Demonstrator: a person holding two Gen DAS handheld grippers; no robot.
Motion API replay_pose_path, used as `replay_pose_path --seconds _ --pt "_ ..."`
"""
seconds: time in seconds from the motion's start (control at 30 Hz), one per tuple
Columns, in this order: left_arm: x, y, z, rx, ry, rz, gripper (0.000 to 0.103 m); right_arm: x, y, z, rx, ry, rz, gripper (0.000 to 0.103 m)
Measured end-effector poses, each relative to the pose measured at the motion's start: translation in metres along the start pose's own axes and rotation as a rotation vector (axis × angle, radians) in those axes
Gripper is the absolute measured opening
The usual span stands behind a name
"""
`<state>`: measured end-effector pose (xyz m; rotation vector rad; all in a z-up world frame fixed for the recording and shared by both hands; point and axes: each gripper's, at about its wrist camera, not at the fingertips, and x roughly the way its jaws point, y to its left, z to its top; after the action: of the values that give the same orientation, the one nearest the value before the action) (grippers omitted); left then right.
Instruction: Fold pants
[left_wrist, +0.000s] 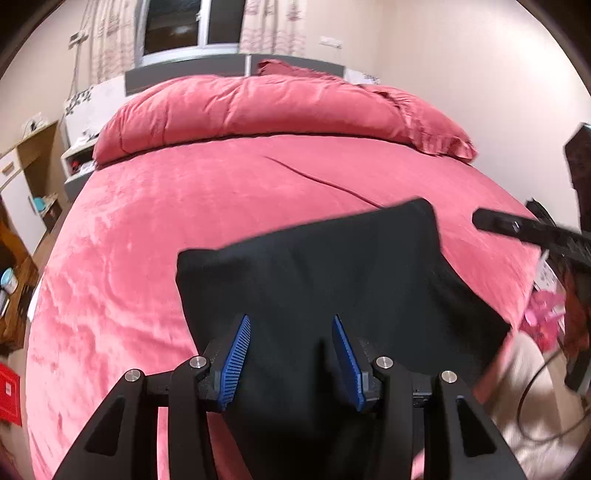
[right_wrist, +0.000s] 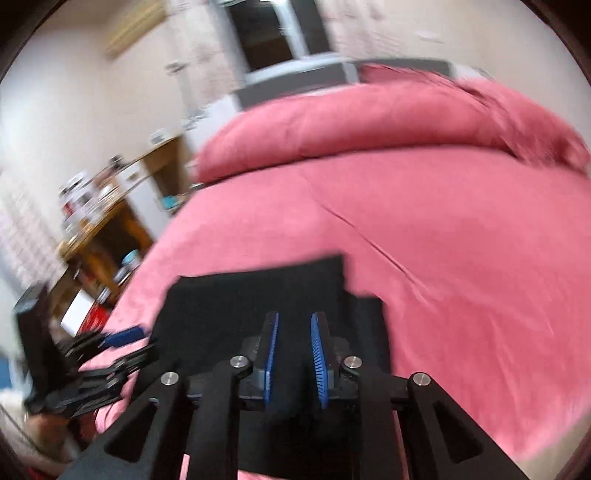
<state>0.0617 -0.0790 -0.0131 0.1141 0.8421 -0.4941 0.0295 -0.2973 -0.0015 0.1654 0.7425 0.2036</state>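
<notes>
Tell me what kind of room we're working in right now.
Most likely a home bedroom. The black pants lie on a bed with a pink sheet, a matching duvet is bunched at the head, and a curtained window sits behind it.

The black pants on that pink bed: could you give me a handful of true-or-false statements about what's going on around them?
1. The pants lie folded on the bed. True.
2. The left gripper is clamped shut on the pants. False: its blue pads stand apart, open, with nothing pinched between them.
3. The quilt is heaped at the far end of the bed, apart from the pants. True.
4. The bedsheet is white. False: it is pink, like the quilt.
5. The right gripper is open, with a gap between its pads. True.
6. The pants hang off a chair. False: they rest on the bed near its front edge.
</notes>
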Motion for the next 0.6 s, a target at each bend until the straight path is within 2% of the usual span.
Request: replay_pose_path --seconds 0.13,0.23,0.47,0.6 --pt "0.020 0.003 0.018 0.000 0.040 0.036 0.047 0.043 0.031 0.015 -0.096 0.071 0.044 0.018" --pt "0.030 0.001 0.023 0.008 0.063 0.049 0.047 0.063 0.040 0.013 -0.134 0.126 0.036 0.018" --pt "0.058 -0.008 0.027 0.045 0.093 0.109 0.051 0.106 0.016 0.003 -0.132 0.195 -0.104 0.018" --pt "0.071 -0.011 0.026 0.039 0.106 0.130 0.057 0.112 -0.002 -0.004 -0.085 0.181 -0.094 0.018"
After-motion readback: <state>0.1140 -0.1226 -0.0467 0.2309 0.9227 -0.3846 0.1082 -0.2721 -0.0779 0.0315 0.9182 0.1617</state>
